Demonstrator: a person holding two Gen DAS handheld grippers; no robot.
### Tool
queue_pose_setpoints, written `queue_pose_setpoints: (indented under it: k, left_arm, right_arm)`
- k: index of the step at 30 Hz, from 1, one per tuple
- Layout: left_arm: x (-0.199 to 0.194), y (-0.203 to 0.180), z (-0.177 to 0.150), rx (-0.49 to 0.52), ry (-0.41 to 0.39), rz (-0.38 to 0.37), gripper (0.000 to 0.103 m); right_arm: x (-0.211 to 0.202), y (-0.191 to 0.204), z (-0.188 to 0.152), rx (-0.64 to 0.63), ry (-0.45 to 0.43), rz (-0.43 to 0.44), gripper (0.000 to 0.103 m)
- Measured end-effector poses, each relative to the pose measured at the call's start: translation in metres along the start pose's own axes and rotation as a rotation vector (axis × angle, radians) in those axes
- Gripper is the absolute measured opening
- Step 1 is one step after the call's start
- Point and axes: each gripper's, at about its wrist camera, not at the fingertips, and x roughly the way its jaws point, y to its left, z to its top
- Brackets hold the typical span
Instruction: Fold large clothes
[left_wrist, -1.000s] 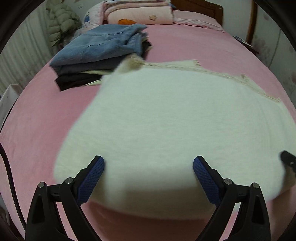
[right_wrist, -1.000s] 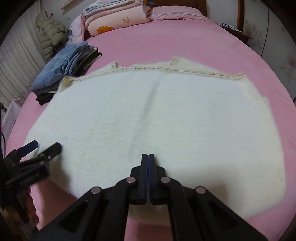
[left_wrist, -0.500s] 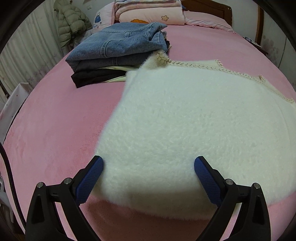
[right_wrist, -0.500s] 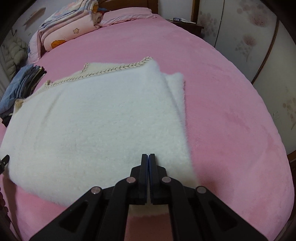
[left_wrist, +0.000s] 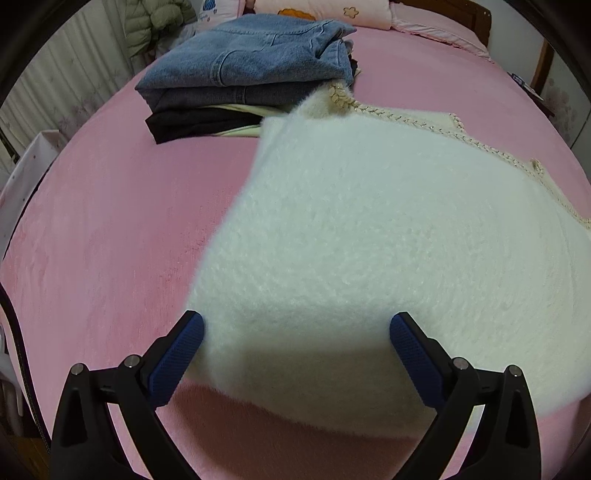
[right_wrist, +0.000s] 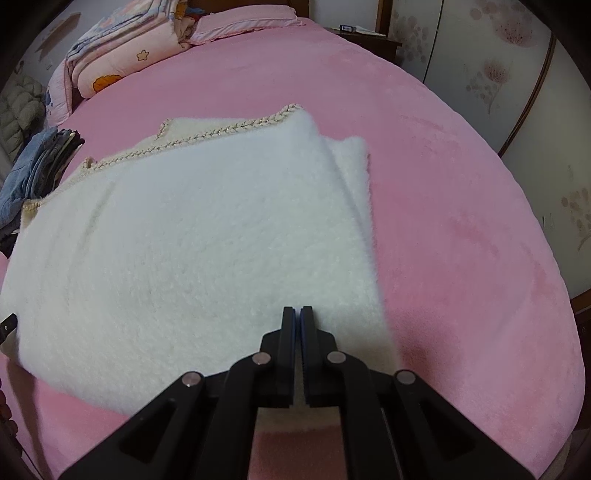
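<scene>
Right, left wrist view: left gripper (left_wrist: 295, 334) spread wide, blue pads (left_wrist: 176, 356) on either side of the near edge of the white fluffy garment (left_wrist: 369, 258), nothing pinched between them. Garment lies folded on the pink bed (left_wrist: 110, 229), braided trim (left_wrist: 480, 144) along its far edge. Far left corner of the garment touches a stack of folded clothes (left_wrist: 243, 74), denim on top, dark items beneath. Padded jacket (left_wrist: 159, 22) hangs beyond the stack.

Right wrist view: right gripper (right_wrist: 297, 314) nearly closed, a thin slit showing between the jaws, which have just been opening a little; no fabric visible between the tips. Tips sit over the garment's near right edge (right_wrist: 184, 240). A second layer peeks out along the right side. Folded quilts (right_wrist: 122, 55) at the head of the bed, wardrobe doors (right_wrist: 498, 74) at right. Tip of the other gripper just visible at the left edge.
</scene>
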Motion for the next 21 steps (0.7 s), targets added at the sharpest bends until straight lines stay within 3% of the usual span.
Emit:
queue_pose_setpoints:
  k: [5, 14, 19, 21]
  left_arm:
    - [-0.014, 0.005, 0.008, -0.071, 0.064, -0.081, 0.1]
    - [-0.062, 0.02, 0.012, -0.162, 0.109, -0.283, 0.102]
    - [-0.084, 0.032, 0.007, -0.167, 0.088, -0.314, 0.102]
    - [-0.091, 0.037, 0.002, -0.181, 0.077, -0.335, 0.103]
  right_arm:
    - [-0.011, 0.006, 0.004, 0.02, 0.031, 0.02, 0.018]
    - [-0.063, 0.048, 0.013, -0.022, 0.005, 0.135, 0.026]
    - [-0.087, 0.084, 0.018, -0.086, -0.028, 0.202, 0.035]
    - [-0.095, 0.095, 0.021, -0.107, -0.042, 0.224, 0.046]
